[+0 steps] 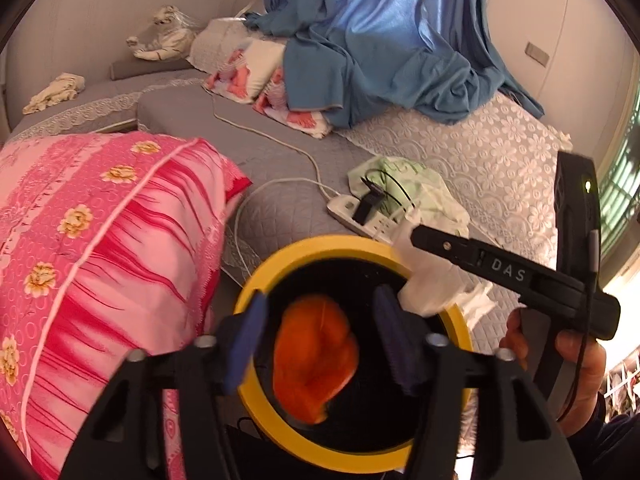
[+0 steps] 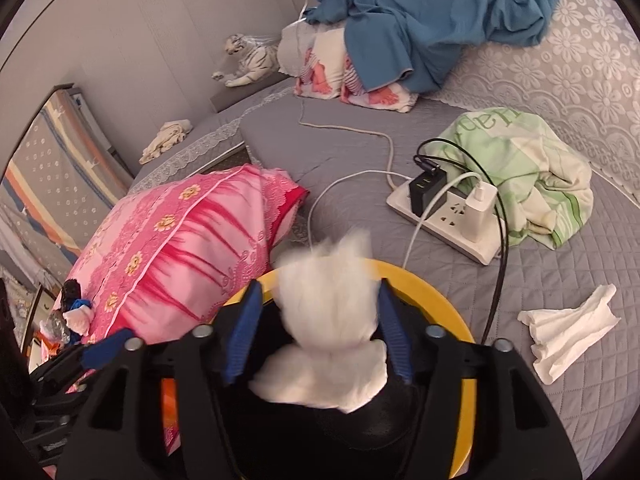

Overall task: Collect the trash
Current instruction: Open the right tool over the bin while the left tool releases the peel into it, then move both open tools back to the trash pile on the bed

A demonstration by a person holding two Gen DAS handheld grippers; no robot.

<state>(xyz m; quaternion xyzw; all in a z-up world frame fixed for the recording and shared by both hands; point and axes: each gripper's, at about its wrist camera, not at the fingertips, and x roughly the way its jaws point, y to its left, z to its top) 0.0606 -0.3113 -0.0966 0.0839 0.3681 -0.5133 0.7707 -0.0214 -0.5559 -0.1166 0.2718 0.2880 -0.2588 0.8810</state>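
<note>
Yellow-rimmed bin (image 1: 256,288) sits under both tools, held there, I judge, so dropped rubbish falls straight in. Left tool (image 1: 320,328) stands released, jaws apart, with the orange scrap (image 1: 316,364) between them over the black opening, not pinched. Right tool (image 2: 316,328) is likewise released around a white tissue wad (image 2: 328,312) (blurred, likely falling). One more crumpled tissue (image 2: 568,336) lies on the bed (image 2: 560,420) at three o'clock of the bin, uncollected. Count: two tissues, one orange scrap, one bin.

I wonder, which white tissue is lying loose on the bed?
The flat crumpled tissue right of the yellow-rimmed bin; the other wad sits between the right gripper's fingers.
</note>
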